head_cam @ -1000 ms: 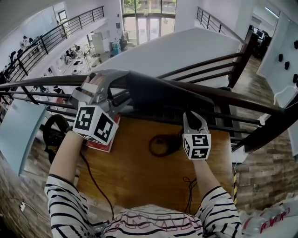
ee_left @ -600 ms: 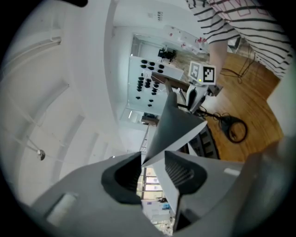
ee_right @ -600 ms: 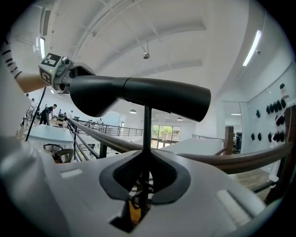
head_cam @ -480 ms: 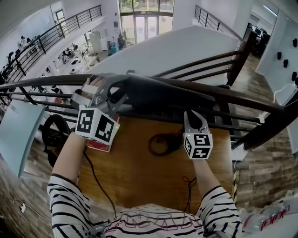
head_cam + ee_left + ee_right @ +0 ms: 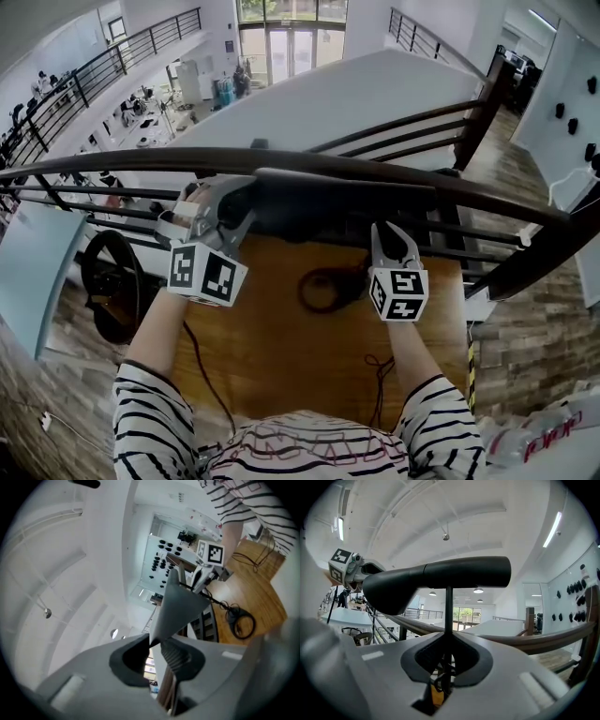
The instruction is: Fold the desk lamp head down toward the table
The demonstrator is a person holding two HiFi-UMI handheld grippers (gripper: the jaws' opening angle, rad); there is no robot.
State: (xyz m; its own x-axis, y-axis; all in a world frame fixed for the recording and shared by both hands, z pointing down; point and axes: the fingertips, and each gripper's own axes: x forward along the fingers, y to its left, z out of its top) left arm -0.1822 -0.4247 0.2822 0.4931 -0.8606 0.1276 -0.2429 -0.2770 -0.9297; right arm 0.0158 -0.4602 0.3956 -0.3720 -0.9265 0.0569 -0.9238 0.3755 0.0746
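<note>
No legible text; red print on white wrapping (image 5: 548,450) too blurred (lower right, head view).

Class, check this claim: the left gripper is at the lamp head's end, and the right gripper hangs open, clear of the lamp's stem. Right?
No: the right gripper view shows the right gripper shut on the stem. The left gripper, jaws closing on the lamp head, is as stated.

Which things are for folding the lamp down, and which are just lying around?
For the job:
lamp head
lamp stem
left gripper, jaws closing on the head
right gripper, shut on the stem
table

Just lying about:
black cable coil
thin cord
railing behind
</note>
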